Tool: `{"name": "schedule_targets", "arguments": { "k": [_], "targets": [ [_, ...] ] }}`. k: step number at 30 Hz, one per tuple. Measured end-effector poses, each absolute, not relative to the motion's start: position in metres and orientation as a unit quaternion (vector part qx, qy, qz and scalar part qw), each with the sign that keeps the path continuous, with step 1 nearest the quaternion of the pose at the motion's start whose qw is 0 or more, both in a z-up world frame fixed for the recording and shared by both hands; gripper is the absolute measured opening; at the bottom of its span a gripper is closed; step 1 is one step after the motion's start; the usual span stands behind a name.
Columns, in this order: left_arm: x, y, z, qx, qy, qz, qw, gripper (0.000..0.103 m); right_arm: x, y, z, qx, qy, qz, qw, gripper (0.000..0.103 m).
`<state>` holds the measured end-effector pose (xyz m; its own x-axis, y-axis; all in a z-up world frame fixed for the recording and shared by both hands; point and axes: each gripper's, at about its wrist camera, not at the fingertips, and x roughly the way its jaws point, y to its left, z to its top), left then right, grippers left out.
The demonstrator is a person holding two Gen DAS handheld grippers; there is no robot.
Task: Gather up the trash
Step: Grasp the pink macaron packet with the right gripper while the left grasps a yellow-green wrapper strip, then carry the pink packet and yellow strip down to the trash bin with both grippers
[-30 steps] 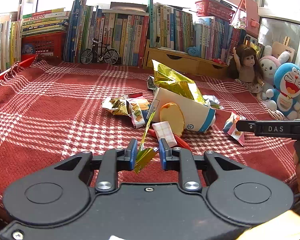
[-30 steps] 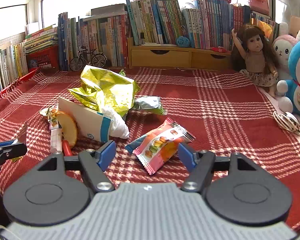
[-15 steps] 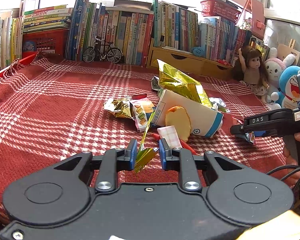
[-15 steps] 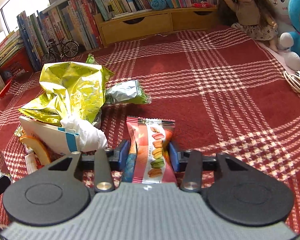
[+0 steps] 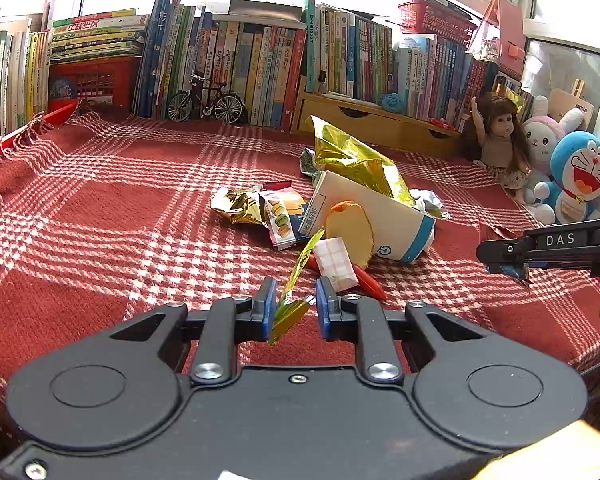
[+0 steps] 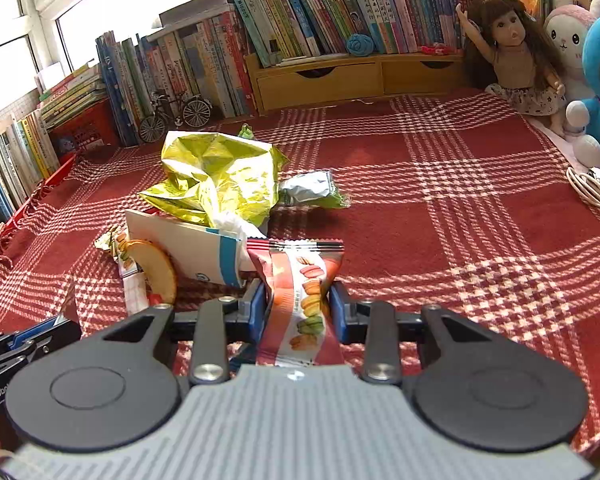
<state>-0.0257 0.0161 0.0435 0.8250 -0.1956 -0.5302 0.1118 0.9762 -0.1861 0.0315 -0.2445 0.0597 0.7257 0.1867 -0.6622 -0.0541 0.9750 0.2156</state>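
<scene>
The macaron snack wrapper (image 6: 300, 304) is pinched between the blue pads of the right gripper (image 6: 298, 308), whose jaws have just been closing on it; its crimped top edge stands clear above the fingertips. Just ahead and left of that gripper lies the trash pile on the red plaid cloth (image 6: 440, 240): a tipped paper cup (image 6: 196, 248), a crumpled gold foil bag (image 6: 220, 172) over it, and a silver-green wrapper (image 6: 312, 190) beyond. The left gripper (image 5: 296, 308) stands nearly closed, a thin gold foil strip (image 5: 296, 280) between its pads; whether both pads press it cannot be told. Directly ahead of it lie a checked packet (image 5: 336, 258) and a second macaron wrapper (image 5: 284, 218). Books (image 5: 240, 64) and a doll (image 5: 500, 136) line the far edge.
</scene>
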Motion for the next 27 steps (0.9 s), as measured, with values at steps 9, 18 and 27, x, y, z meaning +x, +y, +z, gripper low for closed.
{"name": "schedule_targets", "arguments": {
  "k": [9,18,27],
  "targets": [
    [-0.066,0.014,0.039,-0.082,0.292,-0.101,0.947,0.007,-0.017,-0.234,0.065,0.092,0.354,0.107,0.924,0.039],
    [-0.085,0.013,0.034,-0.082,0.306,-0.111,0.942,0.003,-0.056,-0.222,0.064,0.075,0.352,0.131,0.924,0.039],
    [-0.124,0.018,0.023,-0.093,0.337,-0.128,0.928,0.003,-0.096,-0.212,0.051,0.075,0.372,0.168,0.910,0.039]
  ]
}}
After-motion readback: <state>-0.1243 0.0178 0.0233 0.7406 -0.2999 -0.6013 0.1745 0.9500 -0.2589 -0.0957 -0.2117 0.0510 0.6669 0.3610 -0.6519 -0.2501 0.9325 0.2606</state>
